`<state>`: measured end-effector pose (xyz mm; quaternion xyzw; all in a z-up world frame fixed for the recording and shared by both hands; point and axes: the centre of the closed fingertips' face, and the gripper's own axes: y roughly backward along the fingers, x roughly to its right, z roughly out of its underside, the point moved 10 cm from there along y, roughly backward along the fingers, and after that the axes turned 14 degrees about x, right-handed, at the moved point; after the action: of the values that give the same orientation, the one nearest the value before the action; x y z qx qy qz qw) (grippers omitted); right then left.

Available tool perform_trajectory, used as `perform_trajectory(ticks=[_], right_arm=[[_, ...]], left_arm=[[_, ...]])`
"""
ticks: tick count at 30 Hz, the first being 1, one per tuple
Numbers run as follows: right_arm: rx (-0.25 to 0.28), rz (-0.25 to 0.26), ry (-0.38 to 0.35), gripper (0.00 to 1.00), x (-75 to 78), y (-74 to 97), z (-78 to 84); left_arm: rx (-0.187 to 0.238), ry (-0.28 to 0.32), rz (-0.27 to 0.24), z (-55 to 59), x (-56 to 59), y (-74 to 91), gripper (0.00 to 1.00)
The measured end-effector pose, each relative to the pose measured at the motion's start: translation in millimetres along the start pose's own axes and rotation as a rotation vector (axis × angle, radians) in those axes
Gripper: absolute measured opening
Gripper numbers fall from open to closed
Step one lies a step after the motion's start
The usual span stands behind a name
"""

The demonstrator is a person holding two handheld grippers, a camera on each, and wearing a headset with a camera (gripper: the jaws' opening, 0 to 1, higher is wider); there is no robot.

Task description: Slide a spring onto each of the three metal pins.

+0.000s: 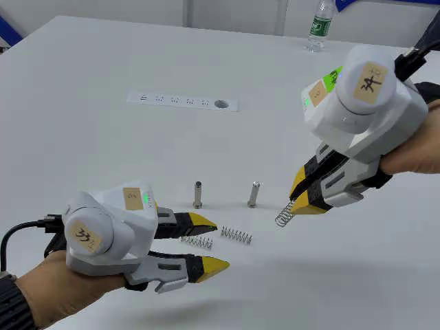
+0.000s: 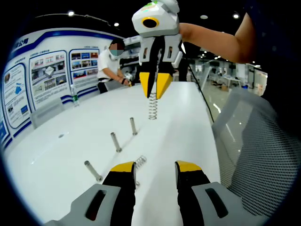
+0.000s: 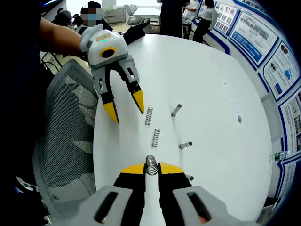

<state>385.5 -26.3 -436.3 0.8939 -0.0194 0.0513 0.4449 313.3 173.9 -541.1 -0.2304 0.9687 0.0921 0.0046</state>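
Right gripper (image 1: 297, 205): up over the bench (image 1: 103, 144), jaws clamped tight on the top end of a held spring (image 1: 284, 215) that dangles near the pins.
Left gripper (image 1: 221, 244): down low, jaws apart, nothing between them.
Loose springs: two flat on the bench, first loose spring (image 1: 196, 241) right by the left gripper's tip, second loose spring (image 1: 236, 236) just beyond.
Pins (image 2: 115, 141): three, upright in a row, all bare.
Writing: left tag (image 1: 86, 238) reads "33", right tag (image 1: 370, 82) reads "34".
Bottle (image 1: 320, 26): green label, lettering too small to read.
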Motion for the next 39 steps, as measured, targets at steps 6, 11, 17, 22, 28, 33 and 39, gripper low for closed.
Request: perform_trajectory(ticks=[6, 11, 17, 22, 28, 33, 39], right_arm=[[-0.023, 0.043, -0.009, 0.11, 15.0, 10.7, 4.9], [-0.048, 0.081, -0.018, 0.11, 30.7, 21.4, 8.6], [-0.089, 0.110, -0.037, 0.11, 47.9, 24.0, 19.6], [-0.133, 0.124, -0.045, 0.11, 57.0, 17.2, 30.3], [-0.162, 0.133, -0.062, 0.11, 66.4, 5.0, 41.1], [-0.180, 0.128, -0.070, 0.11, 71.2, -2.4, 44.6], [-0.199, 0.124, -0.061, 0.11, 75.6, -9.9, 45.4]], left_arm=[[0.001, 0.019, -0.050, 2.9, -6.3, 10.8, 0.41], [0.002, 0.032, -0.090, 6.5, -11.9, 20.1, 0.44], [0.003, 0.041, -0.125, 8.2, -15.3, 27.0, 0.47], [0.006, 0.046, -0.146, 8.4, -17.5, 29.4, 0.50], [-0.001, 0.049, -0.154, 9.8, -17.3, 28.9, 0.54], [-0.001, 0.047, -0.157, 9.2, -16.6, 29.2, 0.55], [-0.003, 0.049, -0.168, 9.1, -17.4, 31.5, 0.56]])
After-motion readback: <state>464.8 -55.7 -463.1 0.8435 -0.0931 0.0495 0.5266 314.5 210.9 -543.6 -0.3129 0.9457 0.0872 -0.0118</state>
